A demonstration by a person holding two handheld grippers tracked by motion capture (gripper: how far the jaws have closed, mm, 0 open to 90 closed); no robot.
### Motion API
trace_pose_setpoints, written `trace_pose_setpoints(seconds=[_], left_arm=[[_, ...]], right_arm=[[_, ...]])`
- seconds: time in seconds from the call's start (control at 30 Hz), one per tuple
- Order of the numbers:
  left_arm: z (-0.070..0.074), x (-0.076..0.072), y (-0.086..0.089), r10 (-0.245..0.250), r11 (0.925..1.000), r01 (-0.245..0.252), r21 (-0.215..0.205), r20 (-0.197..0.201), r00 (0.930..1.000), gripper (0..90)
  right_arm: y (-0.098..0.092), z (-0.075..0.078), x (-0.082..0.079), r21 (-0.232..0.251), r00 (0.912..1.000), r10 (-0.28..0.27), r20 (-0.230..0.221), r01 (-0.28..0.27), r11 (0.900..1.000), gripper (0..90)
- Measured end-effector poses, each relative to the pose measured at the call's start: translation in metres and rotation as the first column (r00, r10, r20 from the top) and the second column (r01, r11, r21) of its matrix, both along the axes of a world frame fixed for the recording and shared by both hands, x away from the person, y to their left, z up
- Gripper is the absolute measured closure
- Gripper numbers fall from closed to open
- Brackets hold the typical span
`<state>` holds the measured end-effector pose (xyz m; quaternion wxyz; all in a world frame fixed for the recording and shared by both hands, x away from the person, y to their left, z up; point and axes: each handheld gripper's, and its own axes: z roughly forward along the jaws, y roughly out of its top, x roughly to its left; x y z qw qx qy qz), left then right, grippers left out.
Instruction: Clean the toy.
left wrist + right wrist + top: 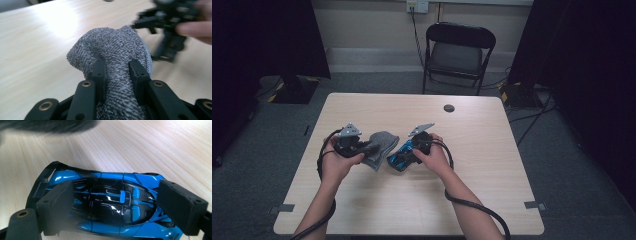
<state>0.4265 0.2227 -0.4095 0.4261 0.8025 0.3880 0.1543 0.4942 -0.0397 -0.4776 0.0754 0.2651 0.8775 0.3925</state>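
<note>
Jaws pinching: left gripper [371,148] clamped on grey knitted cloth [381,148], lifted off pale wooden table [482,165], hand level; right gripper [400,159] clasping glossy blue-and-black toy car [110,202], angled down, on table just beside cloth.

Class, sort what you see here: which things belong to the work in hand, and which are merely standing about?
In use:
- grey cloth, clamped by the left gripper
- blue toy car, between the right gripper's fingers
- table

Standing about:
- folding chair
- wall socket
</note>
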Motion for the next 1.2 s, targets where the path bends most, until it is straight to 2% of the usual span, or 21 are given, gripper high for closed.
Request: trace_pose_setpoints(seconds=[0.07, 0.2, 0.37, 0.43, 0.53, 0.63, 0.7, 0.77, 0.83, 0.93, 1.0, 1.13, 1.2], left_arm=[[-0.006, 0.013, 0.001, 0.012, 0.9997, -0.012, 0.022, -0.006, 0.9999, 70.2], [-0.016, 0.034, -0.002, 0.02, 0.9994, -0.02, 0.03, -0.014, 0.9997, 70.2], [-0.029, 0.057, -0.014, 0.025, 0.9993, -0.025, 0.026, -0.015, 0.9996, 70.2], [-0.035, 0.067, -0.021, 0.016, 0.9986, -0.015, 0.051, -0.014, 0.9998, 70.2], [-0.042, 0.078, -0.032, 0.001, 0.9974, 0.001, 0.073, -0.023, 0.9997, 70.2], [-0.048, 0.086, -0.042, -0.021, 0.9968, 0.024, 0.076, -0.036, 0.9991, 70.2], [-0.052, 0.09, -0.048, -0.02, 0.9956, 0.023, 0.091, -0.029, 0.9994, 70.2], [-0.056, 0.092, -0.054, -0.048, 0.9935, 0.05, 0.102, -0.025, 0.9985, 69.5], [-0.06, 0.094, -0.058, -0.048, 0.9921, 0.05, 0.115, -0.02, 0.9986, 64.7], [-0.065, 0.093, -0.062, 0.02, 0.9951, -0.015, 0.098, -0.053, 0.9984, 49.8], [-0.067, 0.092, -0.063, 0.076, 0.9936, -0.07, 0.089, -0.068, 0.9948, 46.2], [-0.071, 0.094, -0.067, 0.118, 0.9929, -0.118, 0.015, -0.067, 0.9907, 40.4], [-0.072, 0.095, -0.07, 0.131, 0.9913, -0.131, 0.009, -0.075, 0.9885, 40.8]], right_arm=[[0.0, 0.0, 0.0, 0.0, 1.0, 0.002, 0.0, -0.002, 1.0, 14.0], [0.0, 0.0, 0.001, -0.003, 0.9999, 0.01, 0.0, -0.01, 1.0, 13.9], [0.0, 0.0, 0.002, -0.002, 0.9999, 0.015, -0.001, -0.015, 1.0, 13.9], [-0.001, 0.0, 0.002, 0.001, 0.9999, 0.015, 0.001, -0.015, 1.0, 13.9], [-0.001, 0.0, 0.002, 0.002, 0.9999, 0.015, 0.001, -0.015, 1.0, 13.9], [-0.001, 0.0, 0.002, 0.002, 0.9998, 0.017, 0.001, -0.017, 1.0, 13.8], [-0.001, -0.001, 0.002, 0.004, 0.9998, 0.018, 0.001, -0.018, 1.0, 13.8], [-0.001, 0.0, 0.002, 0.004, 0.9998, 0.019, 0.0, -0.019, 1.0, 13.9], [-0.001, 0.0, 0.002, 0.002, 0.9998, 0.02, 0.0, -0.02, 1.0, 13.8], [-0.001, 0.0, 0.002, 0.0, 0.9998, 0.021, 0.0, -0.021, 1.0, 13.8], [0.0, 0.0, 0.002, 0.0, 0.9998, 0.021, 0.001, -0.021, 1.0, 13.8], [0.0, 0.0, 0.002, 0.001, 0.9998, 0.021, 0.001, -0.021, 1.0, 13.8], [0.0, 0.0, 0.002, -0.001, 0.9998, 0.019, -0.001, -0.019, 1.0, 13.8]])
